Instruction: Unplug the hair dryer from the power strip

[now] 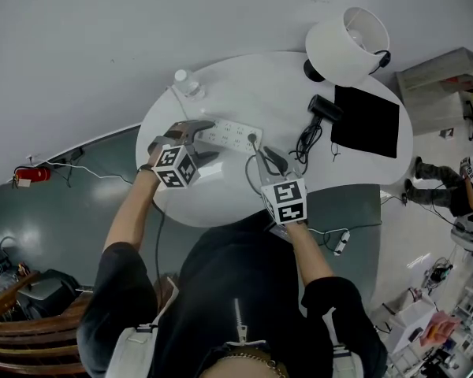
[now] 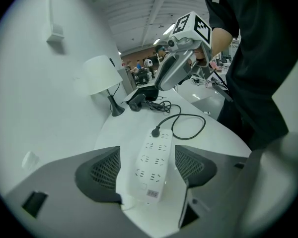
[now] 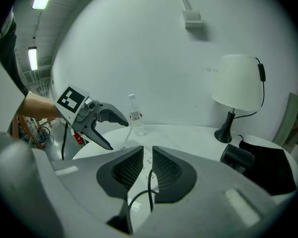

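A white power strip (image 1: 235,135) lies on the round white table (image 1: 221,195). A black plug (image 1: 253,140) sits in its right end, and the cord (image 1: 306,142) runs to the black hair dryer (image 1: 324,108). My left gripper (image 1: 210,138) is open over the strip's left end. In the left gripper view the strip (image 2: 156,155) lies between the wide jaws, with the plug (image 2: 156,131) at its far end. My right gripper (image 1: 270,158) hovers just behind the plug. Its jaws stand a narrow gap apart, and the cord (image 3: 150,182) passes loosely between them.
A white lamp (image 1: 348,44) stands at the back right, with a black pad (image 1: 366,120) beside the dryer. A clear bottle (image 1: 188,83) stands at the table's back left. The wall is close behind the table. A grey chair seat (image 1: 343,207) sits at the right front.
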